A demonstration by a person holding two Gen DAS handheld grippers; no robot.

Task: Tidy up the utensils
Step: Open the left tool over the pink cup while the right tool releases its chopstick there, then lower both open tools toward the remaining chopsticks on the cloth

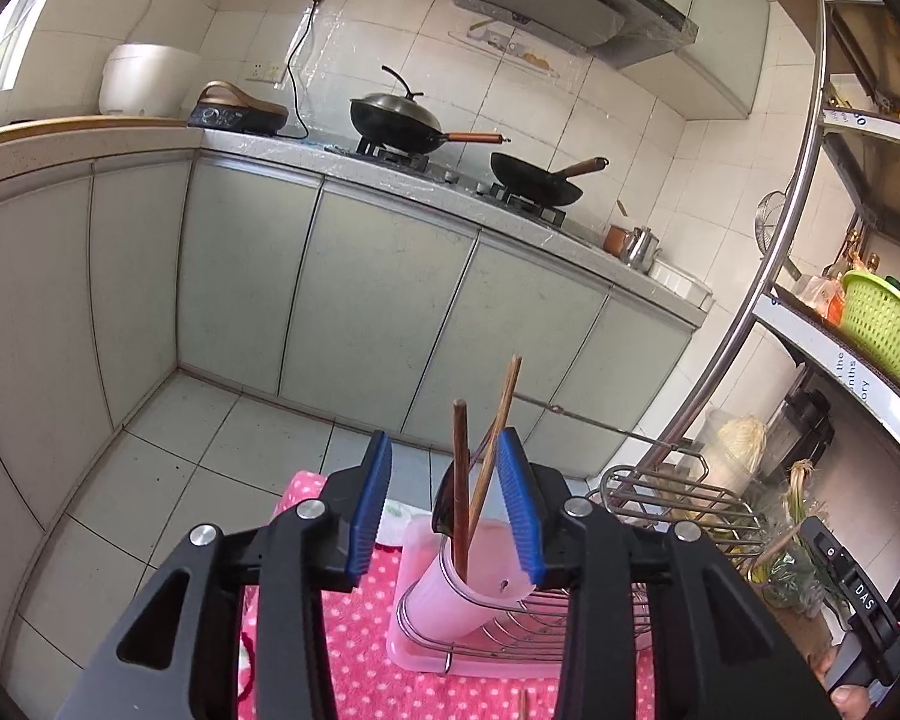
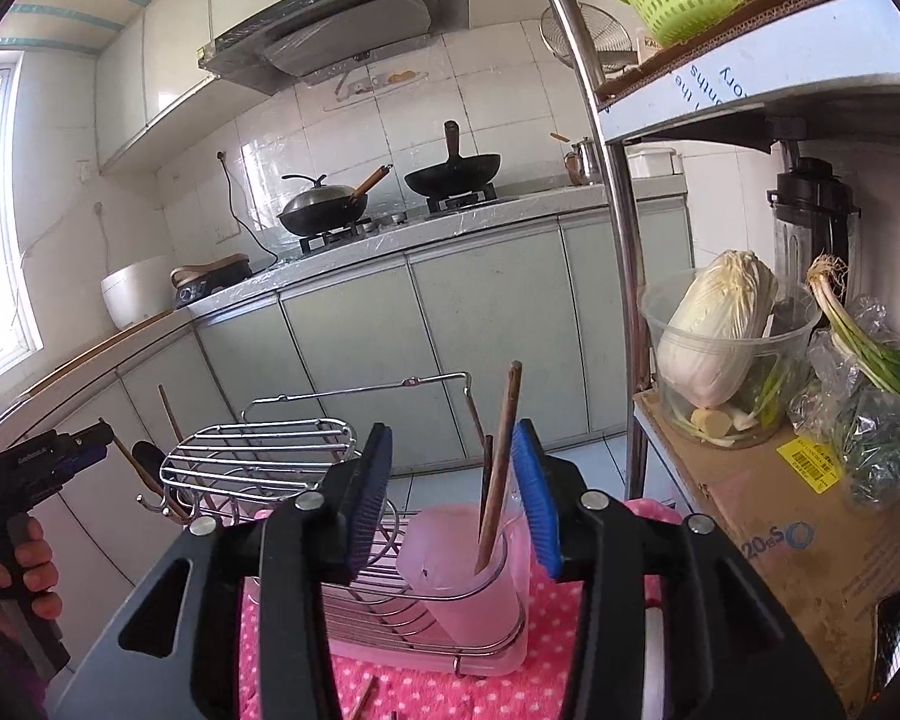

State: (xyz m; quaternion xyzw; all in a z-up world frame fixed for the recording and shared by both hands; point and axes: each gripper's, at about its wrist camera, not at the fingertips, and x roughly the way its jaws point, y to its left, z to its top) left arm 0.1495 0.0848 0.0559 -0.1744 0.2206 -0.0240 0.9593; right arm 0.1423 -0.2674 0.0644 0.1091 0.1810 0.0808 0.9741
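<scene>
The chopsticks (image 1: 461,480) look like brown wood, matt. The cup (image 2: 450,576) is pink plastic, half clear and smooth. The rack (image 2: 258,462) is shiny metal wire. The cloth (image 1: 360,648) is pink fabric with white dots, rough and fluffy. The pads (image 1: 369,510) are blue, ribbed and matt, on black plastic.

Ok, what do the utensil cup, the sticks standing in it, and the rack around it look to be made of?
Utensil cup: translucent pink plastic, likely; the sticks show dimly through its wall.
Sticks: brown, matte, probably wood or bamboo chopsticks; the grain is too small to tell.
Rack: thin shiny wire, seemingly chromed or stainless steel, with bright highlights along the rods.
</scene>
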